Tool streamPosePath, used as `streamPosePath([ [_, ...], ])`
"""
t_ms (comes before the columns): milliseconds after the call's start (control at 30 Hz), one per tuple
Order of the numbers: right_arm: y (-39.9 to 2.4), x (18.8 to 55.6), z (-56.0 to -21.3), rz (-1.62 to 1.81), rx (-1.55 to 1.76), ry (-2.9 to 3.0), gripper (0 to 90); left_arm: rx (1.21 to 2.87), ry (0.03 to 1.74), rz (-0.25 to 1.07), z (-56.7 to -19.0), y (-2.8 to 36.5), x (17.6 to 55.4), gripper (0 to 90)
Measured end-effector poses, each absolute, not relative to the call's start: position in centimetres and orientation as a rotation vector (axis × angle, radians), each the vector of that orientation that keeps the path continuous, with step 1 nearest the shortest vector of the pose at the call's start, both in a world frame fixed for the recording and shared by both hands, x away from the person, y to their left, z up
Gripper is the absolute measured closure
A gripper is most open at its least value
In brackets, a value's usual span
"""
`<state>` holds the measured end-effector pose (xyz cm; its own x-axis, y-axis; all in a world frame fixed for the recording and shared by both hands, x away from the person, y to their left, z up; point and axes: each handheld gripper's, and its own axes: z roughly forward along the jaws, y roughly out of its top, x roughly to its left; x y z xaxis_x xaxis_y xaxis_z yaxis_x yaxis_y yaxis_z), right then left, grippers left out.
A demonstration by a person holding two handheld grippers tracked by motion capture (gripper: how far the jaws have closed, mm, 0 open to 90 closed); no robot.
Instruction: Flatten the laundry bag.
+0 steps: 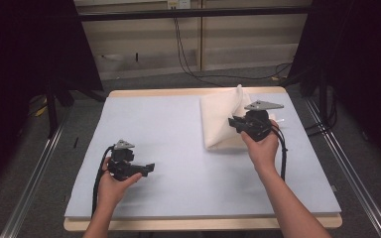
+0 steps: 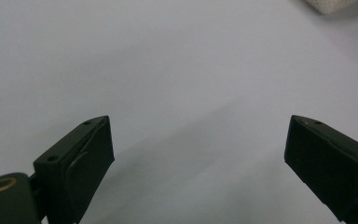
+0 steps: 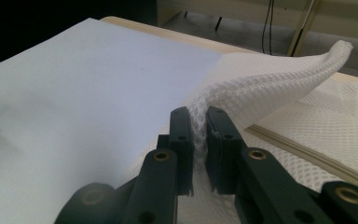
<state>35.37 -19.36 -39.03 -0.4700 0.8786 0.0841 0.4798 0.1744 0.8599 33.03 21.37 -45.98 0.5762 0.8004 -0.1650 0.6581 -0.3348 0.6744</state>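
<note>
A white waffle-weave cloth (image 1: pixel 222 119) lies folded at the far right of the pale blue mat (image 1: pixel 168 148). My right gripper (image 1: pixel 236 122) is shut on an edge of the cloth (image 3: pixel 261 84), which is pinched between its black jaws and lifted, so that a flap curls up off the rest. My left gripper (image 1: pixel 148 169) rests low over the near left of the mat, its jaws wide apart over bare mat (image 2: pixel 177 93) with nothing between them. A corner of the cloth (image 2: pixel 328 4) shows far off in the left gripper view.
The mat covers a wooden table (image 1: pixel 178 92) whose edge shows at the back and front. Black curtains hang at both sides, cables (image 1: pixel 188 64) trail on the floor behind, and metal rails (image 1: pixel 34 173) run along the table's sides.
</note>
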Motion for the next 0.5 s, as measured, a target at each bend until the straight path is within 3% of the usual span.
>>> streamPosePath([
  [500,-15.4,35.5,-38.9,1.288,1.174,2.072,81.5,2.089,1.153,0.251,-46.0,21.2,33.0,7.8],
])
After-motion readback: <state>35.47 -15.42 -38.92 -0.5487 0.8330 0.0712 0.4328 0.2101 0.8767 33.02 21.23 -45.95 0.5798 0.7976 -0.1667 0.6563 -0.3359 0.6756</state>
